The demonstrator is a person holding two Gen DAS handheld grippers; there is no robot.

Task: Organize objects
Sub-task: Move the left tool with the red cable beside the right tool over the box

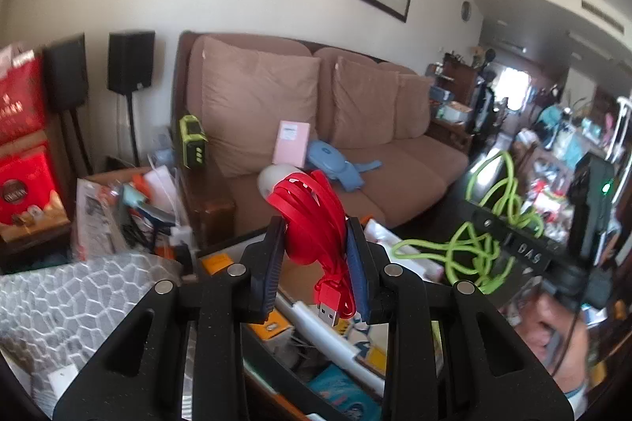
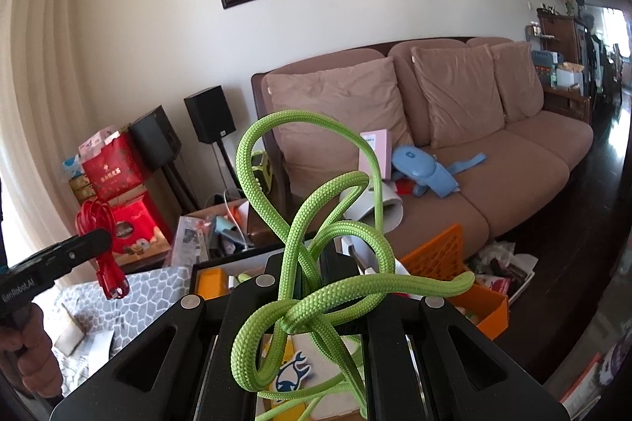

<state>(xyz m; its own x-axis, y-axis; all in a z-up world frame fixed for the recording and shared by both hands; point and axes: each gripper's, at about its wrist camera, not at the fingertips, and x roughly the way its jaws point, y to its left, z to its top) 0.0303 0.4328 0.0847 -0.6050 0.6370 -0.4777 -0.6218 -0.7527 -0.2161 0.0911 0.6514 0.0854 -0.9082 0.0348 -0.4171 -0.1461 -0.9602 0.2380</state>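
Two cables are airborne, the flat red USB cable bundle (image 1: 312,219) clamped in the left gripper (image 1: 314,263) and the tangled green braided cord (image 2: 316,263) pinched by the right gripper (image 2: 316,286); best keep both squeezed and lower each separately, I'd say, so dangling loops don't snag on the open cardboard box of clutter (image 1: 221,255) beneath.

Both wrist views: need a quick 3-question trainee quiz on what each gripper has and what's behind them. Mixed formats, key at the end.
1. True or false: the left gripper is shut on a coiled red cable.
2. What hangs tangled from the right gripper?
A. a blue strap
B. a green cord
C. a white charger
3. Fill in: the pink box stands on the ____, beside a blue toy.

Key
1. True. The jaws pinch the bundle, and its plug hangs below.
2. B. The jaws are closed on the knotted loops.
3. Sofa.
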